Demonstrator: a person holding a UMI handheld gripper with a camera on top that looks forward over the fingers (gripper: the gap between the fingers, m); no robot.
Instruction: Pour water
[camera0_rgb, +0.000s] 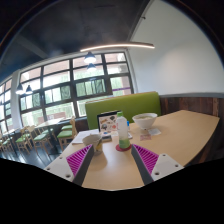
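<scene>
Looking forward along the gripper (112, 160), we see its two fingers spread wide with nothing between them, the purple pads (78, 157) facing each other over bare wood. Ahead on the table (180, 135) stands a small bottle (122, 131) with a pale cap, beyond the fingertips and roughly in line with the gap. Just beside it, to the right, sits a white cup (146, 123). Behind the bottle stands a small upright sign (107, 121), and farther back a green bench (135, 103) and tall windows (70, 85).

We judge we are at the approach step: nothing is grasped yet. Next we would need to advance until the bottle sits between the pads, close on its body, lift, and tip it over the cup.
</scene>
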